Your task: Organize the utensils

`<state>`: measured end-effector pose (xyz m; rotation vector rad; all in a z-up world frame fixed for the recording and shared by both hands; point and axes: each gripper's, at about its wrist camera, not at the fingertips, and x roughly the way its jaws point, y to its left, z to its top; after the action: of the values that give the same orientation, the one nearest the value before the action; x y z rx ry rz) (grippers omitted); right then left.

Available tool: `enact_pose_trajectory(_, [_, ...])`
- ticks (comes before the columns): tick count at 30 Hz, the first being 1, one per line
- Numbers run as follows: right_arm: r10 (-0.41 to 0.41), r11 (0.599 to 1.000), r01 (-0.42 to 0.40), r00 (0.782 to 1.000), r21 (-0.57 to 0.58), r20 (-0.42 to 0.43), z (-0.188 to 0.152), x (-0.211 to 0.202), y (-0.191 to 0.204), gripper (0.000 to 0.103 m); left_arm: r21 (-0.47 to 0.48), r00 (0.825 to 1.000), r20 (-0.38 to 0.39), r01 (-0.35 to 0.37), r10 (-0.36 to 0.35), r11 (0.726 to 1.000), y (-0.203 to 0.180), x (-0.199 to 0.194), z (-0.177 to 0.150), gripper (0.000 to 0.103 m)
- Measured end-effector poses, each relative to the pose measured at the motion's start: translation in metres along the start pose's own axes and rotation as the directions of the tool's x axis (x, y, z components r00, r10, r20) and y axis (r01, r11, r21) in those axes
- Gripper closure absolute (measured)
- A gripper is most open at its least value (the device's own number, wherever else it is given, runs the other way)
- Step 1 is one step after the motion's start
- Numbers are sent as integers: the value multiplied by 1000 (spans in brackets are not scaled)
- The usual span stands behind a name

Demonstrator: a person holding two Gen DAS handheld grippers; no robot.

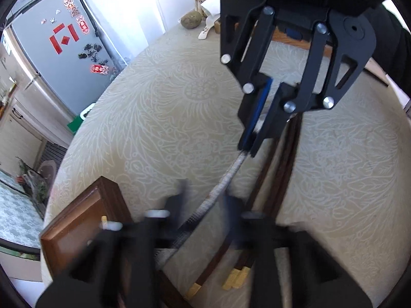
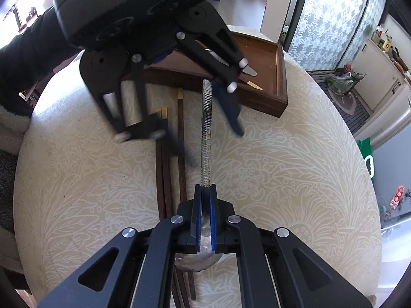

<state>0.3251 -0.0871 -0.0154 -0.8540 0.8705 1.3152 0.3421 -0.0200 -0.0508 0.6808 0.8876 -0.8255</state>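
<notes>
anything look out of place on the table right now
The dark chopsticks lie loose on the tablecloth outside the wooden tray. The right gripper is shut on a textured metal spoon, and the left gripper is open around its handle.

Right gripper (image 1: 253,138) clamps spoon (image 1: 226,179) at bowl end; textured handle runs into gap of spread, blurred left gripper (image 1: 205,200). Chopsticks (image 1: 282,164) beside, wooden tray (image 1: 77,228) lower left.

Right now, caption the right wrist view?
Right tongs clamp a textured-handled spoon; open left tongs straddle its handle.
</notes>
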Motion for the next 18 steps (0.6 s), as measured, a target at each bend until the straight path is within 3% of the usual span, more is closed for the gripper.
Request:
enact_pose_trajectory(4, [-12, 1000, 12, 1000, -7, 1, 2, -4, 2, 100, -11, 999, -6, 44, -44, 999, 0, 3, -1, 89])
enact_pose_trajectory(10, [-49, 998, 49, 999, -32, 2, 15, -15, 10, 99, -29, 999, 32, 31, -30, 999, -4, -14, -8, 92])
enact_pose_trajectory(18, [-66, 988, 70, 997, -139, 33, 70, -21, 40, 97, -110, 996, 50, -68, 74, 992, -9, -67, -51, 94])
